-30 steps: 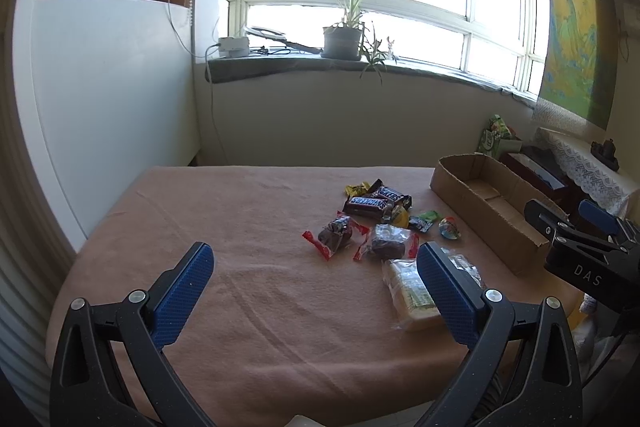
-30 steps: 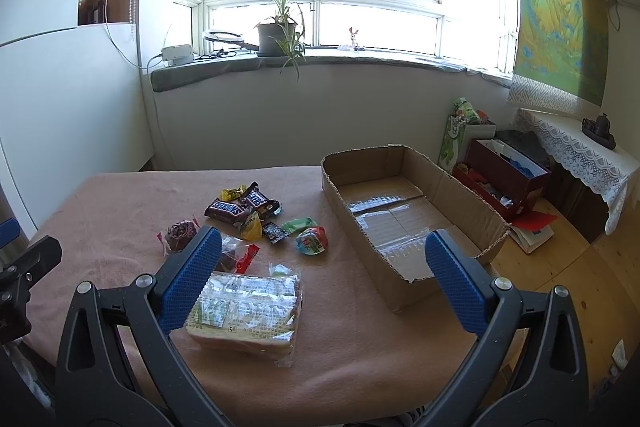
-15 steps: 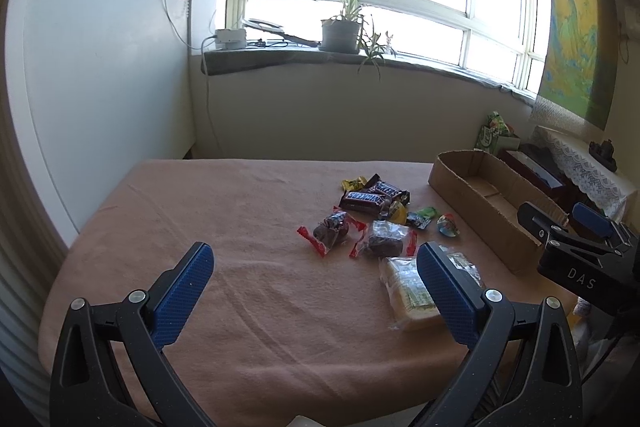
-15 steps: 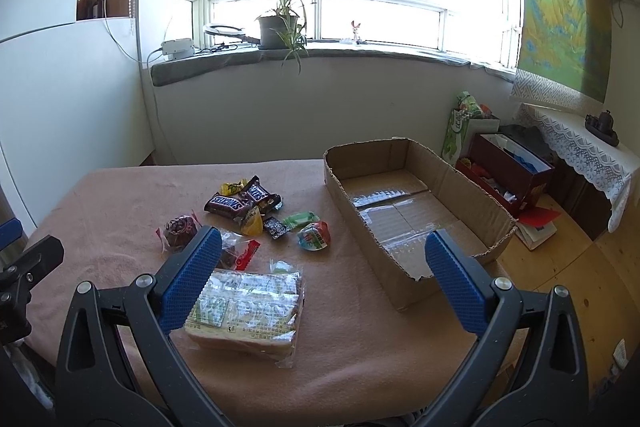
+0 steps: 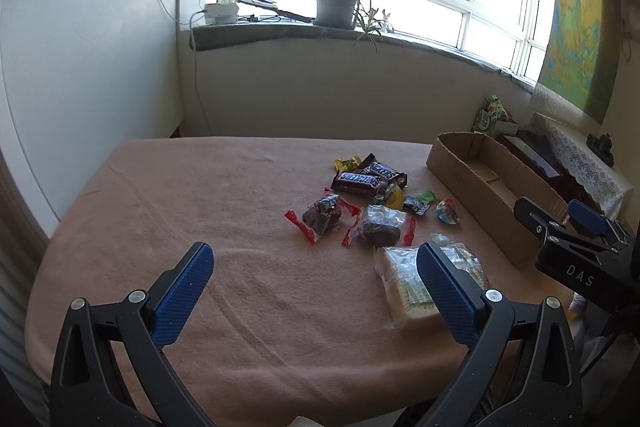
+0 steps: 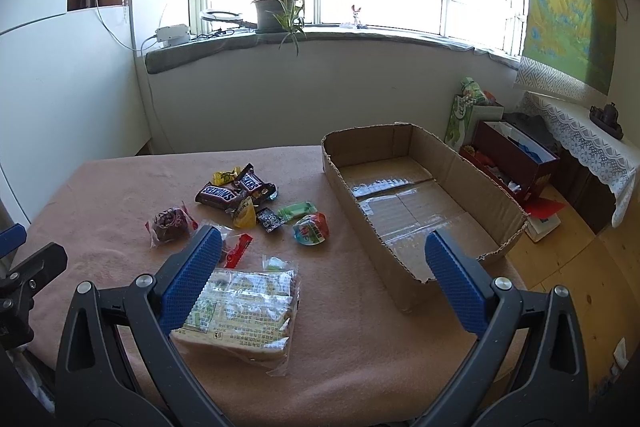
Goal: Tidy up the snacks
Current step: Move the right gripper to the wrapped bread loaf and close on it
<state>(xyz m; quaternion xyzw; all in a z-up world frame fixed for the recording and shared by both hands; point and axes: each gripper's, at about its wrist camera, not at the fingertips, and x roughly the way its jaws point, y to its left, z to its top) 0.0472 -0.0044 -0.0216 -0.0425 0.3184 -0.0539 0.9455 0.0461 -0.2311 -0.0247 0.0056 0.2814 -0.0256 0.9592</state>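
Both grippers, left (image 5: 314, 265) and right (image 6: 320, 253), are hovering, jaws apart, holding nothing; snacks (image 6: 240, 205) are lying beside the cardboard box (image 6: 500, 187).

Table cover (image 6: 120, 187): matt pinkish cloth, slightly fuzzy. Box (image 6: 460, 171): rough brown cardboard, torn edges, glossy clear tape strips on floor. Bread pack (image 6: 240, 311): shiny crinkled clear plastic. Snickers bars (image 6: 220, 194): glossy brown wrappers. Right gripper (image 6: 320, 267) pads: blue textured rubber-like; frame matt black plastic, metal screws. Floor (image 6: 568, 267): smooth pale wood.
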